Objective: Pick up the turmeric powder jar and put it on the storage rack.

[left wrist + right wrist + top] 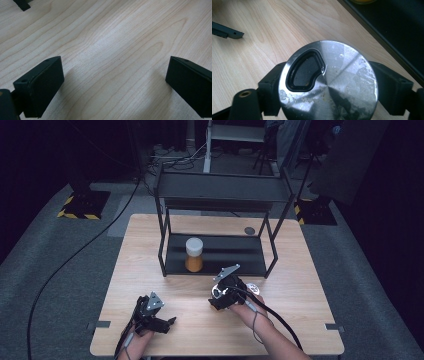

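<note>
A round silver metal lid [342, 82] with a kidney-shaped black-rimmed opening sits between the jaws of my right gripper [332, 85], which is shut on its sides. From above, that right gripper [223, 296] is just in front of the shelf, with the metal lid [217, 292] at its tip. Whatever lies under the lid is hidden. My left gripper [112, 82] hovers low over bare wood, open with nothing between its jaws. In the high view the left gripper [162, 322] is near the front left of the table.
A black two-level shelf rack [220, 192] stands at the back middle of the wooden table [300, 320]. On its lower tray [392, 30] stands a white-lidded jar [194, 254] with orange contents. A small dark disc [249, 230] lies behind the rack.
</note>
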